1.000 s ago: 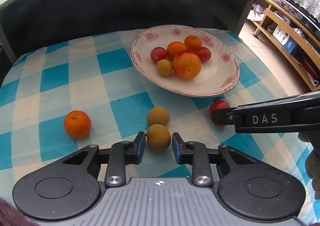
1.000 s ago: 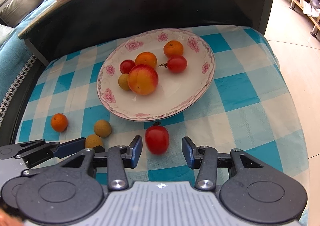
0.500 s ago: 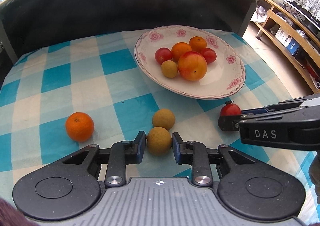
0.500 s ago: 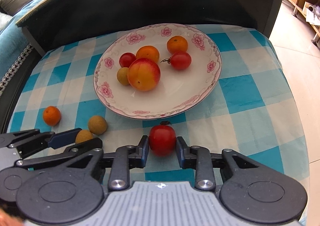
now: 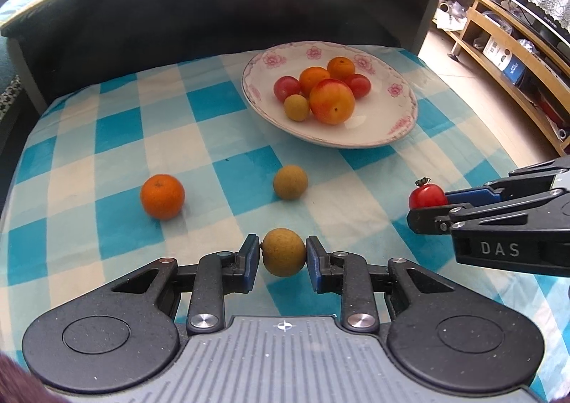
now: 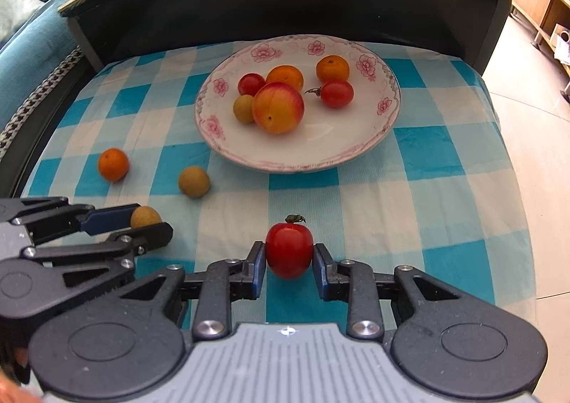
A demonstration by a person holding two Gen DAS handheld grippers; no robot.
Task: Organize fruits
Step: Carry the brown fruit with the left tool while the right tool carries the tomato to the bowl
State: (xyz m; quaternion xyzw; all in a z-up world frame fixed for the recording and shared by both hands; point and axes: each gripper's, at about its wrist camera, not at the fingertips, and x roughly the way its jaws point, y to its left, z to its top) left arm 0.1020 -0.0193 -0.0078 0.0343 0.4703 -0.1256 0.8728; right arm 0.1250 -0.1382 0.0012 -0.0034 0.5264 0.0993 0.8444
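Note:
My left gripper is shut on a tan longan, held just above the checked cloth. A red cherry tomato with its green stem up sits squeezed in my right gripper, also lifted a little. Each gripper shows in the other's view: the right one with its tomato, the left one with its longan. A white plate with pink flowers lies beyond and holds several fruits, among them a large peach. A mandarin and another longan lie loose on the cloth.
The blue-and-white checked cloth covers a low table that ends at a dark curved wall behind the plate. Wooden shelves and tiled floor lie to the right. A sofa stands at the left.
Both grippers closed on their fruit, the left on the longan and the right on the tomato, then lifted them slightly off the cloth and drew back from the plate.

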